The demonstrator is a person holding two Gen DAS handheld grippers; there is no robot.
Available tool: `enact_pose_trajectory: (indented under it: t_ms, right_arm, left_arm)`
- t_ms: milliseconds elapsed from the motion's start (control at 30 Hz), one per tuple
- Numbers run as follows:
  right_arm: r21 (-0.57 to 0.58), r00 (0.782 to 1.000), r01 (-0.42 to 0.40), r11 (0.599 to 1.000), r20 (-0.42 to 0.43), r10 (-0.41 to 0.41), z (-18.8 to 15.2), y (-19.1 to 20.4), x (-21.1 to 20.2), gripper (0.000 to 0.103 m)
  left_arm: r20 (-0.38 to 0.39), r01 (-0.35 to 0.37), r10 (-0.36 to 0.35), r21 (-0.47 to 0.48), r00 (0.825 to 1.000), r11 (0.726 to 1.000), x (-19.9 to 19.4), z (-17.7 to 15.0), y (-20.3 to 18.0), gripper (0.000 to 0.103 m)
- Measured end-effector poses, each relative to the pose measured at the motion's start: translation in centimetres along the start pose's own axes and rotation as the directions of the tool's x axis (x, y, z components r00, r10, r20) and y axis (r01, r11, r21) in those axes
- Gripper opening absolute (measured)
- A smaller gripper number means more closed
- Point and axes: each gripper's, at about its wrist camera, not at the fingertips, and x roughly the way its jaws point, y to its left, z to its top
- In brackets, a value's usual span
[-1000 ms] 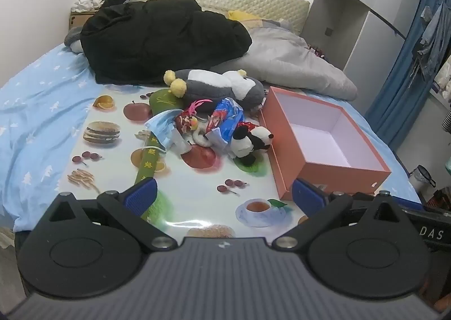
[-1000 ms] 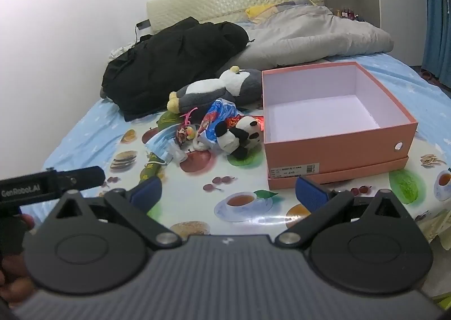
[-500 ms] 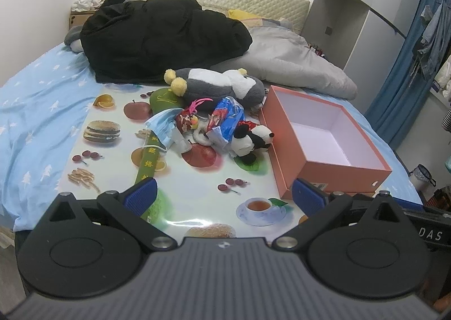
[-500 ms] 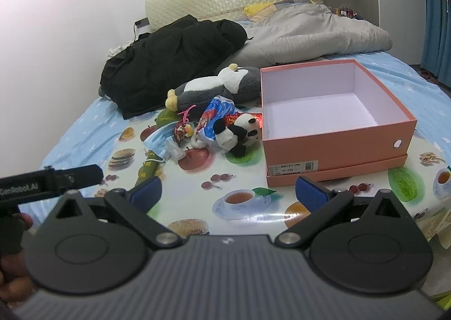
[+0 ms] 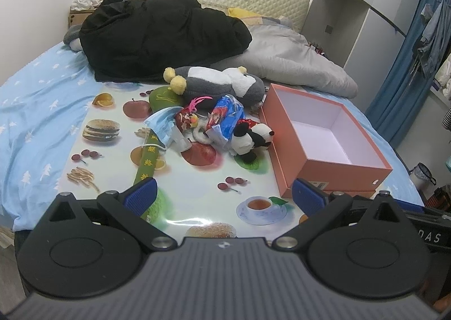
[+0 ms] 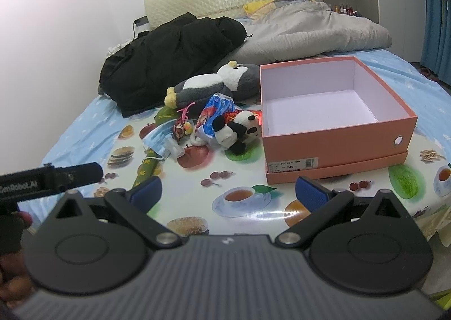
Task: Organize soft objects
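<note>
A pile of soft things lies on a food-print mat (image 5: 197,179) on the bed: a grey and white plush penguin (image 5: 217,84) (image 6: 214,86), a small panda plush (image 5: 251,139) (image 6: 238,130), a blue face mask (image 5: 162,125) (image 6: 157,138), a blue snack packet (image 5: 225,118) (image 6: 212,115) and a green fabric roll (image 5: 148,160) (image 6: 146,166). An open, empty salmon box (image 5: 335,169) (image 6: 332,148) stands right of the pile. My left gripper (image 5: 224,199) and right gripper (image 6: 228,194) are both open and empty, hovering near the mat's front edge, short of the pile.
A black jacket (image 5: 157,35) (image 6: 169,52) and a grey duvet (image 5: 293,63) (image 6: 310,30) lie behind the pile. The other gripper's body shows at the left of the right wrist view (image 6: 48,179). A wardrobe (image 5: 346,10) and blue curtain (image 5: 408,72) stand on the right.
Both grippers have moved slightly forward toward the pile and box, which appear a little closer. Both stay open. No object on the mat has moved.
</note>
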Motion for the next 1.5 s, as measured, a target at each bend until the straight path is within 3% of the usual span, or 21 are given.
enact_pose_trajectory:
  t_ms: [900,1033,1333,1500]
  right_arm:
    - [0.018,0.999,0.003,1.0,-0.051,-0.002,-0.2,-0.2,1.8,0.103]
    - [0.04,0.998,-0.008,0.999,-0.058,0.01,-0.2,-0.6,2.1,0.103]
    - [0.043,1.0,0.009,0.999,-0.03,-0.008,-0.1,-0.5,3.0,0.103]
    - [0.079,0.998,-0.032,0.996,-0.058,0.037,0.0,-0.6,5.0,0.103]
  left_arm:
    - [-0.031,-0.011,0.01,-0.014,0.999,1.0,1.7,-0.2,1.1,0.103]
    - [-0.029,-0.041,0.042,0.013,0.999,0.999,1.9,-0.3,1.0,0.103]
    - [-0.054,-0.043,0.041,-0.029,0.998,0.999,4.2,-0.4,2.6,0.103]
    - [-0.052,-0.032,0.028,-0.077,0.998,0.997,6.1,-0.3,3.9,0.103]
